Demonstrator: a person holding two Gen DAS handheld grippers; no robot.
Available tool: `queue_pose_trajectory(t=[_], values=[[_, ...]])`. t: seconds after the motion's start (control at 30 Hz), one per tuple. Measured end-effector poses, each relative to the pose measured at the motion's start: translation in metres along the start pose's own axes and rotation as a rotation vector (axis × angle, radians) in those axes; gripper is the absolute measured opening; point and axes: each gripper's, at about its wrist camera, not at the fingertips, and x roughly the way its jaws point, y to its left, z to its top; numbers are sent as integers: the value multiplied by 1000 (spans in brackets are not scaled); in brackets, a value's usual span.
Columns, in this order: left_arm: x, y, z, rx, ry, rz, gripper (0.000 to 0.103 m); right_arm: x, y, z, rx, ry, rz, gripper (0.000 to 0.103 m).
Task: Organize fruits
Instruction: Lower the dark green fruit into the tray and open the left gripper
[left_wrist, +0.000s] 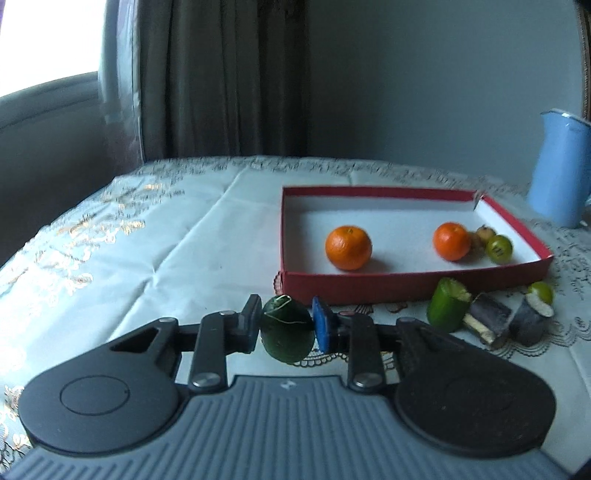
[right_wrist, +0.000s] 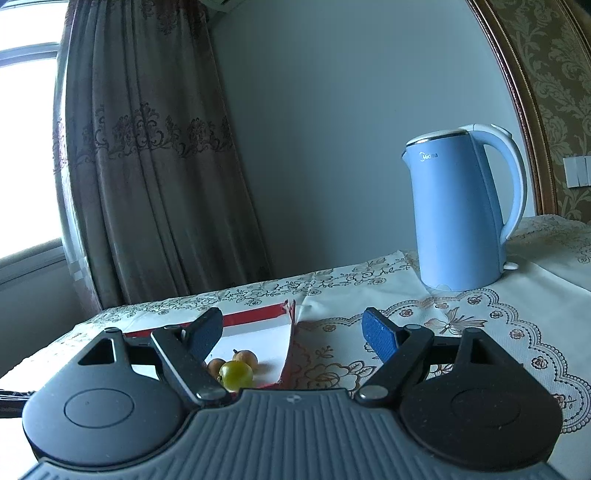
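The left gripper (left_wrist: 287, 328) is pinching a dark green fruit (left_wrist: 287, 330) between its pads, clear of the cloth (left_wrist: 147, 258) and just short of the red box (left_wrist: 406, 286); judging from this, it is carrying the fruit in, so it is best keeping the squeeze light, clearing the low cardboard wall, and aiming for the bare floor left of the oranges (left_wrist: 348, 247). The fruit is looking round, glossy and slick (likely to roll once freed), while cut cane pieces (left_wrist: 491, 319) are lying outside. The right gripper (right_wrist: 293, 334) is hanging spread and empty over the box's corner.
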Motion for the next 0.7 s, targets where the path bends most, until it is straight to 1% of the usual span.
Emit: queue_pose_trajectory(t=[0.13,0.27,0.37,0.47,0.53,0.6,0.63,0.7], values=[[-13,1,4,16,-57,-27,27,1,1,0,-2,4,3,83],[-12,-6,21,43,-86,-37,27,1,0,-1,4,9,6,83],[2,-14,38,53,-82,-27,27,2,0,-1,8,13,4,83],[21,-22,53,71,-77,-33,27,3,0,-2,9,18,2,83],[33,-26,60,82,-81,-17,27,4,0,-2,10,21,2,83],[49,-28,66,75,-57,-24,28,3,0,-2,9,21,4,83],[54,-28,67,67,-52,-23,29,4,0,-2,7,23,4,83],[63,-27,67,54,-46,-10,50,4,1,-2,3,26,3,83]])
